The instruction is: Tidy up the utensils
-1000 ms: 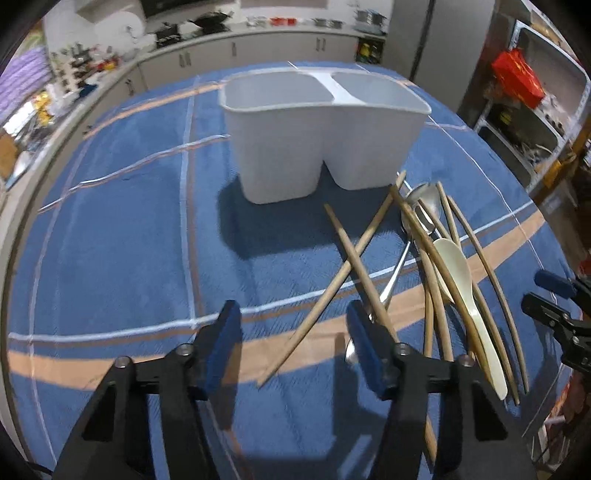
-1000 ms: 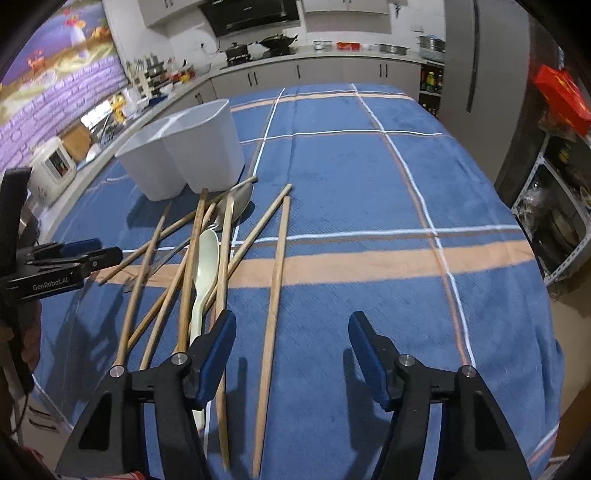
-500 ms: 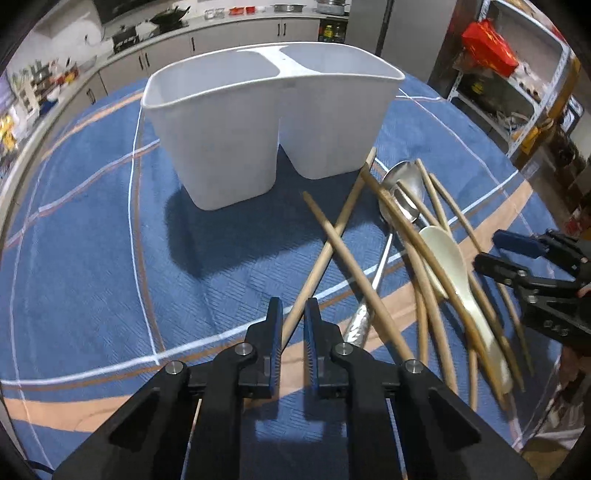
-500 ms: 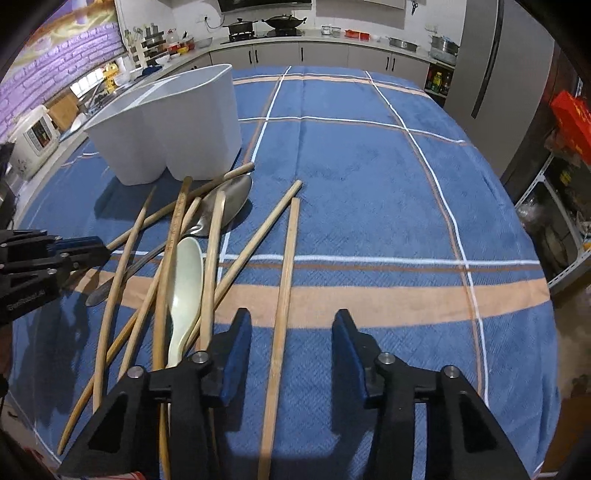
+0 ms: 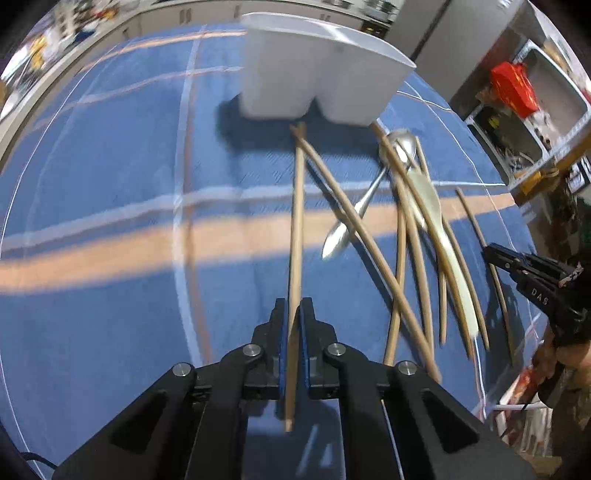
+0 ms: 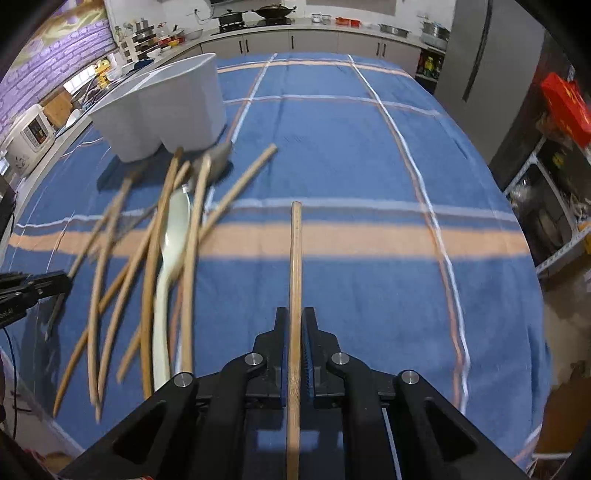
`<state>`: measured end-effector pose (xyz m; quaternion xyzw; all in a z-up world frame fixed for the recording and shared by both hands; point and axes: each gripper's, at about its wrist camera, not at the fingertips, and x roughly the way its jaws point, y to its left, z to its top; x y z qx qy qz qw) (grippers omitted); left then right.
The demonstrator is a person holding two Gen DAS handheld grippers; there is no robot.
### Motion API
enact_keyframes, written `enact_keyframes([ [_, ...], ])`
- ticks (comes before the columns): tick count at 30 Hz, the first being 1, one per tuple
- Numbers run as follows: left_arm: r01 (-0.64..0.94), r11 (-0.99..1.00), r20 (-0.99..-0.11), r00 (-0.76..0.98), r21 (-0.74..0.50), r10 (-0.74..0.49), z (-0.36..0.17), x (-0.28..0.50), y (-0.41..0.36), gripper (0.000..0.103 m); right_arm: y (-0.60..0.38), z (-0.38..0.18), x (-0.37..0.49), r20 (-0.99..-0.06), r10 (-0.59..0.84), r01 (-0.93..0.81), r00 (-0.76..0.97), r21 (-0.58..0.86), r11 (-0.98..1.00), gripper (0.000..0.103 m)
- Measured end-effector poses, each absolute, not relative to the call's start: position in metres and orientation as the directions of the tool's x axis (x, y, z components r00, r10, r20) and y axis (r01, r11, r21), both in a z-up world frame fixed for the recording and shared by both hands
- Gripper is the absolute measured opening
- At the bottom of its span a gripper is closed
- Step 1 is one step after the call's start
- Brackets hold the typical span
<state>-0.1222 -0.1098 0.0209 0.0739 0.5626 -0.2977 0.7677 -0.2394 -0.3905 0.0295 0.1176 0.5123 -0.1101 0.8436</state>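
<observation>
My left gripper (image 5: 292,306) is closing, its pads pressing a wooden chopstick (image 5: 297,221) that points toward the white two-compartment holder (image 5: 314,74). My right gripper (image 6: 295,314) is also closing and clamps a separate chopstick (image 6: 295,258) that lies alone to the right of the pile. Between them several loose chopsticks (image 5: 406,240) lie crossed on the cloth. A white spoon (image 5: 439,229) and a metal spoon (image 5: 369,195) lie among them. In the right wrist view the holder (image 6: 166,107) stands at the far left, the white spoon (image 6: 173,240) in front of it.
A blue checked cloth (image 6: 369,147) covers the table. A kitchen counter (image 6: 295,33) runs along the back and a grey fridge (image 6: 480,55) stands at the right. Shelves with a red box (image 5: 513,88) are beside the table's right edge. A rice cooker (image 6: 31,133) sits far left.
Both grippers went from wide open to closed, each around a chopstick. The left one shifted over the pile's leftmost chopstick. The right one moved in over the lone chopstick on the right.
</observation>
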Motion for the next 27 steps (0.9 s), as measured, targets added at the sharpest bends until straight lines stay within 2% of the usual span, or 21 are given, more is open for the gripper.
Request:
enact_keyframes([
  [9, 0.442, 0.843, -0.898, 0.158, -0.307, -0.41, 0.02, -0.165, -0.043, 0.006, -0.398, 0.03, -0.294, -0.891, -0.04, 0.307, 0.452, 0.113, 0.945, 0.008],
  [15, 0.435, 0.857, -0.893, 0.211, -0.278, -0.397, 0.029, -0.154, -0.046, 0.007, -0.403, 0.03, -0.281, -0.891, -0.011, 0.296, 0.455, 0.139, 0.945, 0.02],
  [16, 0.43, 0.859, -0.892, 0.217, -0.278, -0.397, 0.031, -0.149, -0.049, 0.01, -0.402, 0.03, -0.28, -0.891, -0.011, 0.294, 0.453, 0.137, 0.946, 0.023],
  [18, 0.419, 0.862, -0.883, 0.232, -0.287, -0.407, 0.034, -0.142, -0.05, 0.028, -0.4, 0.031, -0.277, -0.892, -0.009, 0.288, 0.451, 0.136, 0.948, 0.028],
  [19, 0.405, 0.866, -0.874, 0.253, -0.294, -0.415, 0.037, -0.136, -0.051, 0.043, -0.399, 0.031, -0.277, -0.892, -0.009, 0.287, 0.452, 0.136, 0.948, 0.029],
  [20, 0.393, 0.869, -0.867, 0.268, -0.3, -0.42, 0.037, -0.13, -0.054, 0.049, -0.399, 0.031, -0.275, -0.892, -0.01, 0.285, 0.451, 0.134, 0.949, 0.03],
  [27, 0.289, 0.898, -0.885, 0.234, -0.332, -0.403, 0.028, -0.091, -0.06, 0.05, -0.401, 0.032, -0.265, -0.898, -0.023, 0.274, 0.44, 0.11, 0.955, 0.03],
])
